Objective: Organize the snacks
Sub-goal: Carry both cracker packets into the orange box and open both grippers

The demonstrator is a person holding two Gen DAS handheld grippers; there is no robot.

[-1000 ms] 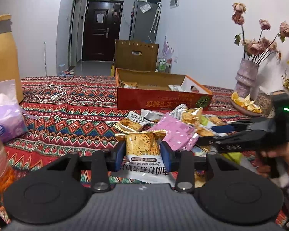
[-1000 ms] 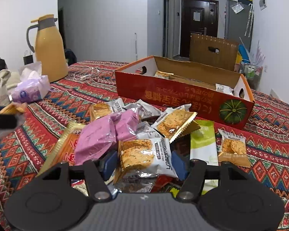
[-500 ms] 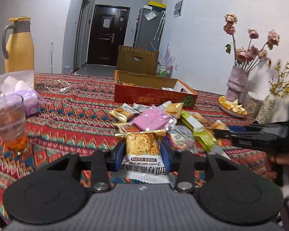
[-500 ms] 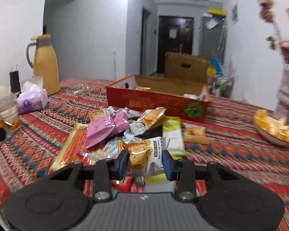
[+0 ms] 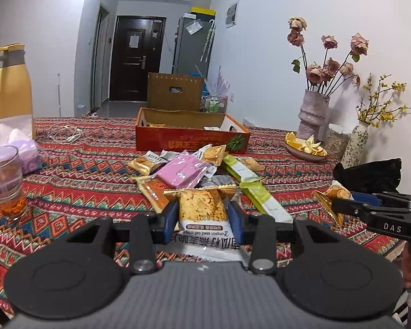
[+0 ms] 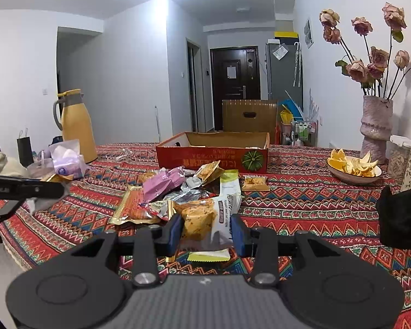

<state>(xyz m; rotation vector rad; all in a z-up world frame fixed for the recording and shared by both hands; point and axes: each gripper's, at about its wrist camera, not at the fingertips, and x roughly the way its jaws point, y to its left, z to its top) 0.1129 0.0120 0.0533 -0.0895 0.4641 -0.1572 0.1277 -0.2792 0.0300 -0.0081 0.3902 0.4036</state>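
Now each pair of tongs has a snack in its grip. The left tongs (image 5: 202, 213) are partly closed, their blue pads pressed on either side of a packet of pumpkin seed crisps (image 5: 202, 211) held clear of the table (image 5: 76, 175). The right tongs (image 6: 207, 229) have just been closing, and they now pinch a second crisp packet (image 6: 202, 216) in the same way, lifted off the striped cloth. Beyond them the remaining snacks lie in a loose heap (image 5: 189, 170) in the middle of the table, pink, green and gold wrappers overlapping. Behind the heap stands the open red box (image 5: 191, 137), with a few packets already inside. The step in hand looks like carrying, with both pick-ups done. Next, each packet probably needs bringing over the box's front wall and releasing inside, without knocking the heap.
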